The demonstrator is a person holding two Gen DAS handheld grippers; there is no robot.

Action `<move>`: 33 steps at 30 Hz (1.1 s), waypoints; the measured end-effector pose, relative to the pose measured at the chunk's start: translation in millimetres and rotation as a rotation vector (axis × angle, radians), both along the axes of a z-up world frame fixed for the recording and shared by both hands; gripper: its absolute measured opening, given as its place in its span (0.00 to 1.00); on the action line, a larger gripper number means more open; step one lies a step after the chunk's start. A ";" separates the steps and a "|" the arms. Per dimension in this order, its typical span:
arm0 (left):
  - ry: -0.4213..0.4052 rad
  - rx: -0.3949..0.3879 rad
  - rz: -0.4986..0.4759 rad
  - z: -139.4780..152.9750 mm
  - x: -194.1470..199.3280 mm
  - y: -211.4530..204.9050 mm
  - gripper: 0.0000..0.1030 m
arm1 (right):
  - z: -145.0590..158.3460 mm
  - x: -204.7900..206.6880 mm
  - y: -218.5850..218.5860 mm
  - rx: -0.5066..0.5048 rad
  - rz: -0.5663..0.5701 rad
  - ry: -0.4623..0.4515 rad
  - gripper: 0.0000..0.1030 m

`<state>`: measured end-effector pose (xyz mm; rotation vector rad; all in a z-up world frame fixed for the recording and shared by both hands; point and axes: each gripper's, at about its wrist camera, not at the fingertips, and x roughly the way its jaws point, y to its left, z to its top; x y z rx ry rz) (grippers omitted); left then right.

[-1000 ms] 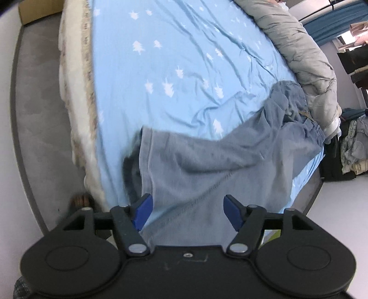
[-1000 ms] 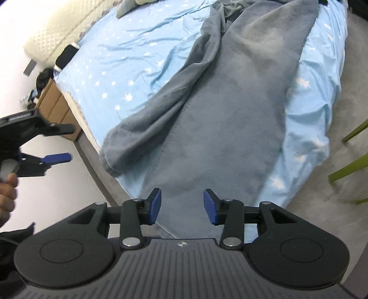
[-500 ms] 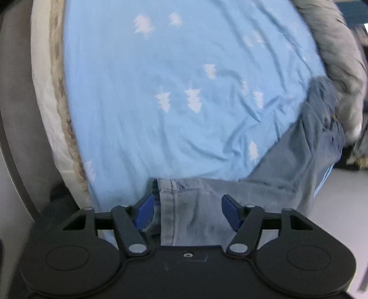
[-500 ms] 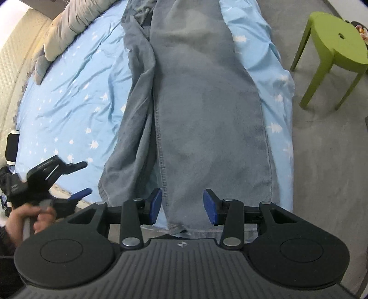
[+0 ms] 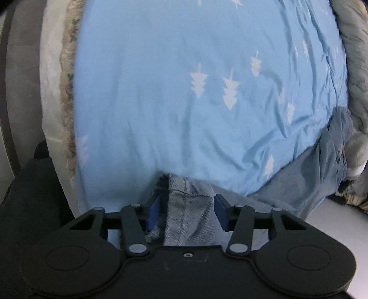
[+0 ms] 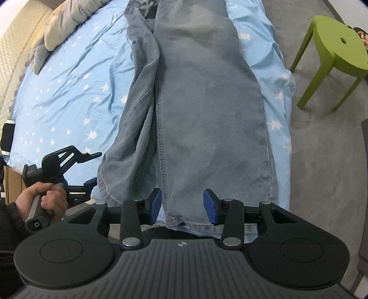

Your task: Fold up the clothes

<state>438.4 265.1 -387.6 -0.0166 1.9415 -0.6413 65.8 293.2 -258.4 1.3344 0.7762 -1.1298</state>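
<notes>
Both claws, left (image 5: 186,210) and right (image 6: 181,204), have descended, spread, astride jeans (image 6: 207,110) hems; bed (image 5: 161,92) grasp appears imminent.

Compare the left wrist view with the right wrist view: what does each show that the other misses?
Only the left wrist view shows the bed's pale mattress edge with its fuzzy trim, and the left tool open around a jeans leg hem. Only the right wrist view shows the green stool, the person's hand gripping the left tool's handle, the right tool open over the other leg's hem, and both legs laid lengthwise. Both show the jeans, the blue tree-print sheet and the grey duvet.
</notes>
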 end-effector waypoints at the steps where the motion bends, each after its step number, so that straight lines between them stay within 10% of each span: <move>1: -0.008 0.008 0.002 0.9 0.7 2.2 0.46 | 0.1 -1.6 0.2 0.001 0.009 0.001 0.42; 13: 0.021 -0.145 0.151 13.6 2.2 15.5 0.44 | -3.9 -35.4 16.5 0.029 0.050 -0.001 0.42; 17: -0.026 -0.200 0.192 38.5 4.9 21.9 0.06 | -2.2 -43.5 19.1 0.025 0.051 -0.016 0.42; 33: -0.208 -0.280 0.406 117.3 71.0 62.0 0.03 | -15.2 25.1 7.4 -0.014 0.140 -0.143 0.42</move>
